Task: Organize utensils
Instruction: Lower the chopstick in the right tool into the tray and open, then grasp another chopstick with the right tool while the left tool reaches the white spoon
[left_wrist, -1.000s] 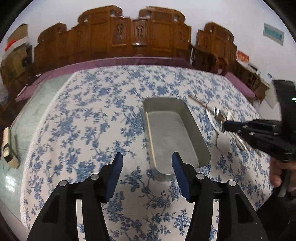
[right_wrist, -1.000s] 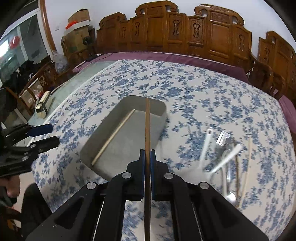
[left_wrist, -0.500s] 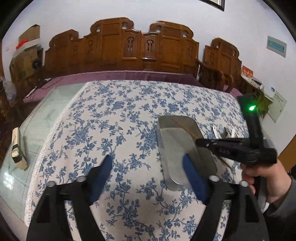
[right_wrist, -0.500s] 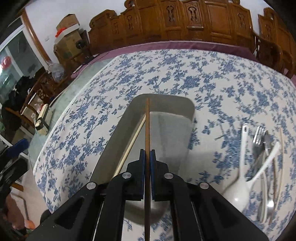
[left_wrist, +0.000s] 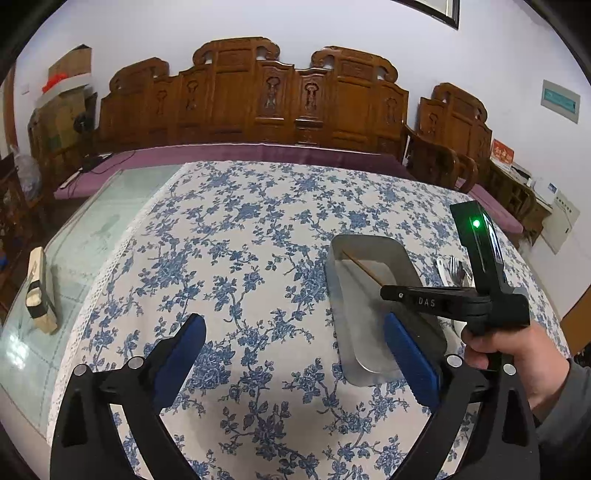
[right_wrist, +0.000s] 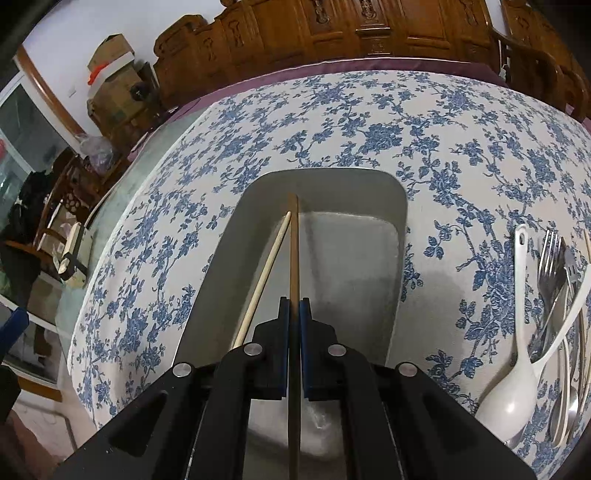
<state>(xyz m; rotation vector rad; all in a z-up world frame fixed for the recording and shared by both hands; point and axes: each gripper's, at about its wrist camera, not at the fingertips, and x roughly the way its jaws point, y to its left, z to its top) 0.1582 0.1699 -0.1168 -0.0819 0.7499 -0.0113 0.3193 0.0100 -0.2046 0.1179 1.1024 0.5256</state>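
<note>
A metal tray (right_wrist: 402, 206) lies on the blue-flowered cloth, with a pale chopstick (right_wrist: 264, 277) lying along its left side. My right gripper (right_wrist: 294, 304) hangs low over the tray, shut on a brown chopstick (right_wrist: 293, 251) that points at the far wall. Its jaws are just starting to open, with the pads against the stick. Right of the tray lie white spoons (right_wrist: 513, 398), a fork (right_wrist: 550, 258) and more cutlery. My left gripper (left_wrist: 293, 321) is opening wide over bare cloth, left of the tray (left_wrist: 369, 242), with nothing between its fingers. The right gripper (left_wrist: 388, 291) reaches in from the right.
A person's hand (left_wrist: 509, 350) holds the right gripper at the right edge. A small wooden block (left_wrist: 38, 295) rests on the bare glass tabletop (left_wrist: 92, 240) at the left. A carved wooden bench (left_wrist: 258, 103) runs behind the table.
My left gripper's jaws have spread much wider and it has drawn back from the tray. The right gripper has come down over the tray with the brown chopstick.
</note>
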